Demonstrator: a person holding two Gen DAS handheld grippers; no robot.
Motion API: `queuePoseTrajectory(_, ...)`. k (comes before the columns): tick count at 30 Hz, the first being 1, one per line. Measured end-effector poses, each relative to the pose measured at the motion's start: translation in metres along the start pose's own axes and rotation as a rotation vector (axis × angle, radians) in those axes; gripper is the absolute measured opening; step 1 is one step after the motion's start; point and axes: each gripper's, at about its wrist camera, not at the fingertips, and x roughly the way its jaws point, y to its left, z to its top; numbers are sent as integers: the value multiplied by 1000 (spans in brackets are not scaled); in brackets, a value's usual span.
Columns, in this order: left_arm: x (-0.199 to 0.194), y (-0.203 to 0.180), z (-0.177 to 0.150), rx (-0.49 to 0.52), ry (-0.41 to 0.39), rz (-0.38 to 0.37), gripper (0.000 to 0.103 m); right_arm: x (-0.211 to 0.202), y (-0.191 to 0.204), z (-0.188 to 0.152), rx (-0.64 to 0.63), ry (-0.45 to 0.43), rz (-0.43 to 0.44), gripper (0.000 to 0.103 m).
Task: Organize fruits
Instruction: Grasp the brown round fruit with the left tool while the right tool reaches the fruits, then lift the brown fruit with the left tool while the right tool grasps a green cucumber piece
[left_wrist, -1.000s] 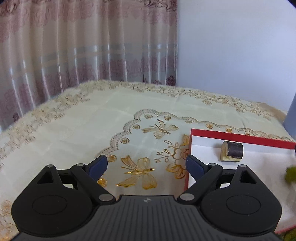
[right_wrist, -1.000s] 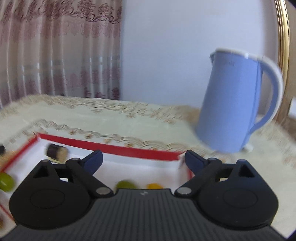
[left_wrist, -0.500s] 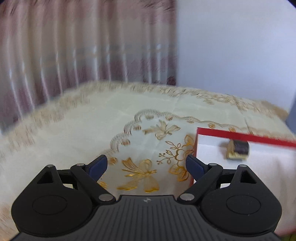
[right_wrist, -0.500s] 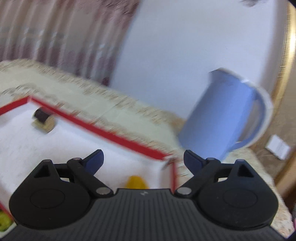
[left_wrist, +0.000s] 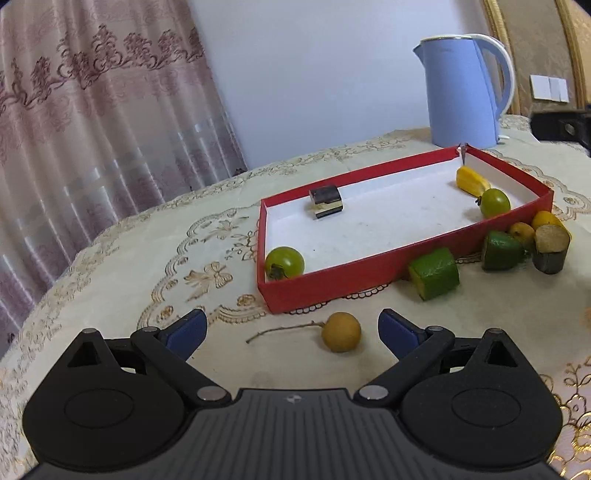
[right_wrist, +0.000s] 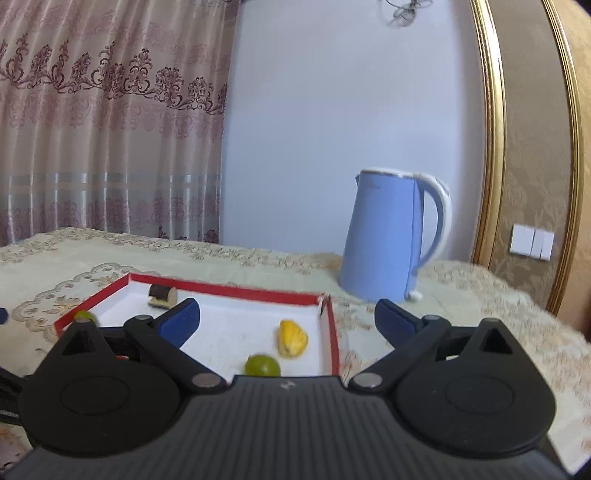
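Observation:
A red box with a white floor holds a dark cut piece, a green tomato, a yellow piece and a green round fruit. On the cloth in front of it lie a yellow round fruit with a stem, two green cut pieces and a brown cut piece. My left gripper is opening; the yellow round fruit lies between its fingertips, untouched. My right gripper is also opening, empty, facing the box with the yellow piece ahead.
A blue kettle stands behind the box's far right corner. The table carries an embroidered cream cloth. A curtain hangs behind on the left, and a gold-framed wall panel with a switch is on the right.
The left view has swung right and rolled, so the whole box and the fruits in front of it now show. The right view has drawn back from the kettle. Both jaws stand slightly wider.

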Motion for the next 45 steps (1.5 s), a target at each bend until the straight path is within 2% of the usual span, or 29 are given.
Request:
queuePoseTrajectory(4,6,-1,2,-48,22,-63,100,-2,-5,-5,36,21,13,101)
queuePoseTrajectory(7,12,-5,2,-60,48,-95,82,0,-7,-9,43,29,16,101)
queuePoseTrajectory(9,19,-5,1,-88,86,-115,60,0,-6,-11,38,35,21,100)
queuePoseTrajectory(11,26,0,0,-143,126,-154,50,-1,-5,-14,29,40,29,100)
queuePoseTrajectory(13,28,5,1,-181,137,-186,46,-1,-5,-16,24,47,31,100)
queuePoseTrajectory(15,29,6,3,-189,147,-197,36,-2,-6,-17,23,58,33,99)
queuePoseTrajectory(19,29,8,5,-203,155,-223,24,-3,-9,-20,42,76,39,96)
queuePoseTrajectory(24,31,22,4,-305,172,-313,24,-8,-10,-24,32,86,47,92)
queuePoseTrajectory(29,20,22,7,-280,124,-250,24,-9,-10,-30,8,114,47,85)
queuePoseTrajectory(35,5,21,15,-250,58,-196,24,-7,-9,-39,-17,167,70,68)
queuePoseTrajectory(37,4,22,17,-247,50,-190,24,-8,-5,-41,-37,176,88,63)
queuePoseTrajectory(39,4,23,19,-249,45,-190,24,-9,1,-41,-58,181,110,63)
queuePoseTrajectory(45,2,26,21,-252,31,-177,24,-3,14,-44,-89,223,160,45)
